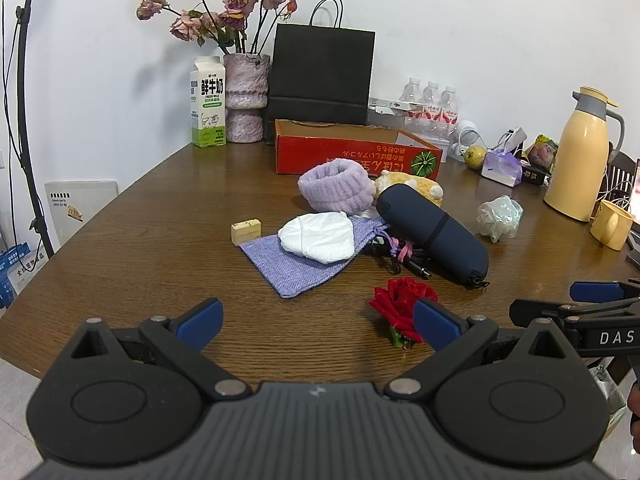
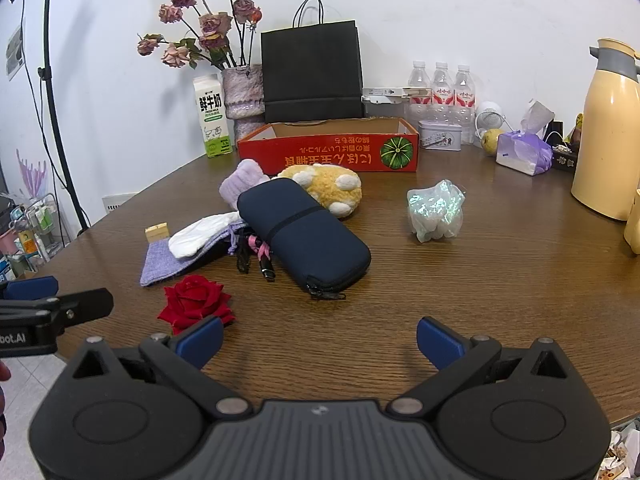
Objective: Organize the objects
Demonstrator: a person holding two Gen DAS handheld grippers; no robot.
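Observation:
A heap of small things lies mid-table: a dark blue zip pouch [image 1: 434, 232] [image 2: 304, 232], a purple knit bag [image 1: 294, 266] under a white cloth [image 1: 318, 236], a lilac fluffy band [image 1: 338, 186], a yellow plush paw [image 2: 330, 186], black cables [image 2: 256, 258], a beige block [image 1: 245, 231] and a crumpled iridescent wrap [image 2: 436, 210]. A red rose [image 1: 400, 304] [image 2: 196, 300] lies nearest me. Behind stands an open red cardboard box [image 1: 356, 152] [image 2: 328, 152]. My left gripper [image 1: 318, 326] hangs open over the near table edge, the rose beside its right finger. My right gripper [image 2: 320, 342] is open too, with nothing between its fingers.
Along the back wall stand a milk carton [image 1: 208, 102], a vase of dried roses [image 1: 245, 98], a black paper bag [image 1: 320, 76] and water bottles [image 2: 440, 88]. A yellow thermos [image 1: 582, 156], a yellow mug [image 1: 610, 224], a tissue pack [image 2: 524, 152] and a tin [image 2: 440, 136] fill the right side.

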